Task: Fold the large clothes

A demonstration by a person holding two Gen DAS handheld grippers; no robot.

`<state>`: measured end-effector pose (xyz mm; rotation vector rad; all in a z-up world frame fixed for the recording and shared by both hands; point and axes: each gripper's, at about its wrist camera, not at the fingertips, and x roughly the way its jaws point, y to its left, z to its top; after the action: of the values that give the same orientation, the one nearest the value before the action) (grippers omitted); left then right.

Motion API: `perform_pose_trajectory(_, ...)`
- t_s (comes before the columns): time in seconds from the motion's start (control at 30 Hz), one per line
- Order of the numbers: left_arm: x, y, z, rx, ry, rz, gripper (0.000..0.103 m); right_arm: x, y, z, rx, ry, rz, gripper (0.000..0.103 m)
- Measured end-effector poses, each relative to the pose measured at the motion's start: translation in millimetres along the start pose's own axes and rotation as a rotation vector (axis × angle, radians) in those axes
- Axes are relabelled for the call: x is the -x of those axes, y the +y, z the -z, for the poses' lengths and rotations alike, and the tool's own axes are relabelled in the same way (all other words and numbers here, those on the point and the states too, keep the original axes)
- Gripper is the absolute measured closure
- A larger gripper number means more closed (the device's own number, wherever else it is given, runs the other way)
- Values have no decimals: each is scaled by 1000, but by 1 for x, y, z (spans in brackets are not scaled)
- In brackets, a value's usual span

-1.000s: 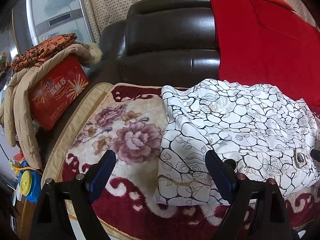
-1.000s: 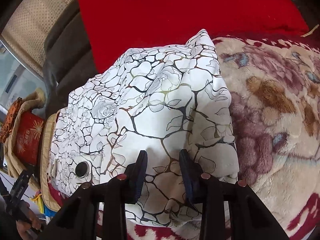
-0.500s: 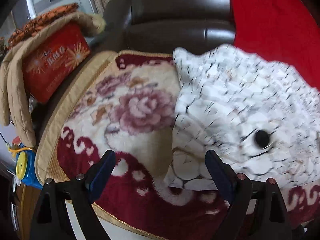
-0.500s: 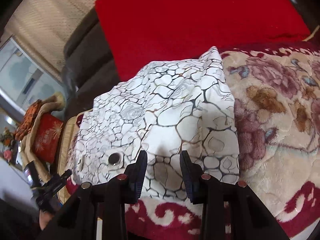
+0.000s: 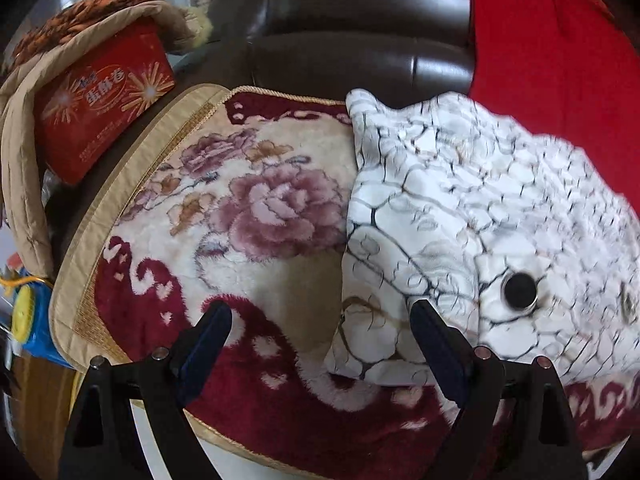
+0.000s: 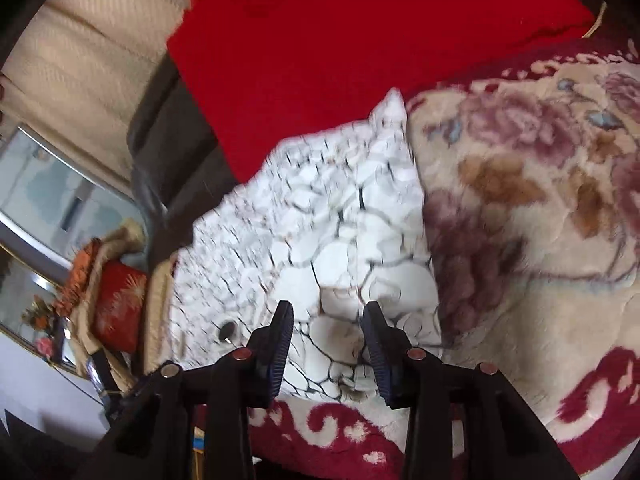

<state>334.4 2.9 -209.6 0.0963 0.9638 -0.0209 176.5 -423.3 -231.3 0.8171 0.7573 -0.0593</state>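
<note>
Left wrist view: the left gripper (image 5: 320, 340) tilts steeply down over the floral blanket (image 5: 240, 220) on the sofa (image 5: 360, 40), its jaws spread wide, the white crack-patterned garment (image 5: 460, 220) lying bunched just past its right finger. In the right wrist view, the right gripper (image 6: 326, 344) angles down at the garment's near edge, jaws partly apart with cloth seen between them; whether they pinch it I cannot tell.
</note>
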Motion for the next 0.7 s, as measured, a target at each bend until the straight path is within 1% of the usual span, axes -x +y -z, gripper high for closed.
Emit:
perform_pose_trajectory(0.03, -3, 0, -1, -3, 2, -6, 12, 1, 0, -1, 3, -6, 2, 58)
perform_pose_trajectory(0.07, -8, -2, -1, -12, 14, -21, 12, -1, -3, -3, 3, -4, 22, 50)
perform_pose_trajectory(0.13, -23, -6, 2, -35, 55, -54, 12, -11, -9, -1, -19, 11, 74, 50)
perform_pose_trajectory(0.2, -38, -11, 8, -51, 97, -54, 12, -31, -24, 6, -54, 91, 114, 49)
perform_pose_trajectory(0.23, -39, -12, 9, -49, 96, -58, 12, -42, -32, 12, -78, 124, 135, 46)
perform_pose_trajectory(0.3, -33, -14, 8, -64, 87, -77, 12, -39, -36, 15, -103, 94, 112, 45)
perform_pose_trajectory(0.37, -27, -21, 7, -105, 86, -102, 12, -32, -27, 12, -70, 71, 122, 45)
perform_pose_trajectory(0.4, -23, -24, 5, -121, 76, -116, 12, -26, -20, 9, -43, 44, 135, 45)
perform_pose_trajectory(0.47, -11, -28, 3, -126, 43, -106, 12, -14, -2, 3, 12, -14, 167, 45)
perform_pose_trajectory(0.6, 13, -36, -6, -91, -24, -70, 12, -3, 32, -1, 114, -102, 192, 45)
perform_pose_trajectory(0.67, 22, -42, -10, -96, -50, -64, 12, -6, 48, 3, 176, -133, 244, 45)
perform_pose_trajectory(0.7, 27, -47, -11, -103, -62, -64, 12, -9, 54, 5, 203, -133, 294, 45)
